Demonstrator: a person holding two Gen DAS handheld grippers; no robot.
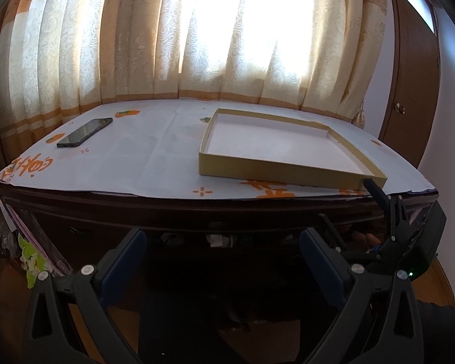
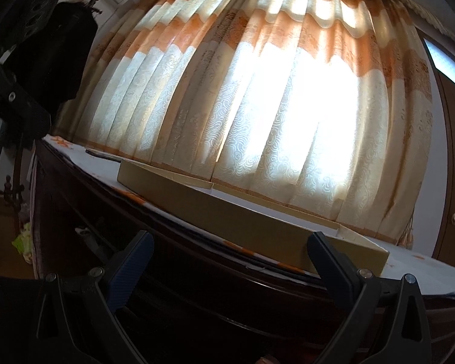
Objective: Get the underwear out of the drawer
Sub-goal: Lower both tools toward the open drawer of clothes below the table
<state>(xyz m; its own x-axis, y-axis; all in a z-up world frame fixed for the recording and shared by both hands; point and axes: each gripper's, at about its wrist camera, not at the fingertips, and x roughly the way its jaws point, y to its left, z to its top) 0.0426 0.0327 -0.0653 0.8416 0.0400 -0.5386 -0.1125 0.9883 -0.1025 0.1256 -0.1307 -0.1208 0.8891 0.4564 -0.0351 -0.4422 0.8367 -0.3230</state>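
Left wrist view looks along the dark wooden drawer [image 1: 215,239] set under the front edge of the dark wooden dresser [image 1: 75,212]. It stands a little open, and small pale and dark folded pieces of underwear [image 1: 218,240] show in the gap, too shadowed to tell apart. The left gripper [image 1: 223,242] is just in front of that gap, its two blue-padded fingers [image 1: 123,261] spread wide with nothing between them. Right of the drawer gap, the right gripper [image 1: 348,209] appears side-on, one black finger tip reaching up near the front right corner of the shallow tan cardboard box lid [image 1: 288,171]; from its own camera the right gripper [image 2: 230,251] also has its fingers [image 2: 130,267] wide apart and empty, pointed at the dresser front just below the lid [image 2: 242,221].

Above the drawer, the dresser top is covered by a white paper sheet with orange prints [image 1: 154,157]. The lid lies open side up on the right part of the sheet, its white inside bare. A black smartphone [image 1: 85,132] lies flat on the left part, well apart from the lid. Behind the dresser hangs a cream and orange patterned curtain [image 1: 197,36], brightly backlit. A brown wooden door [image 1: 412,91] stands right of the curtain.
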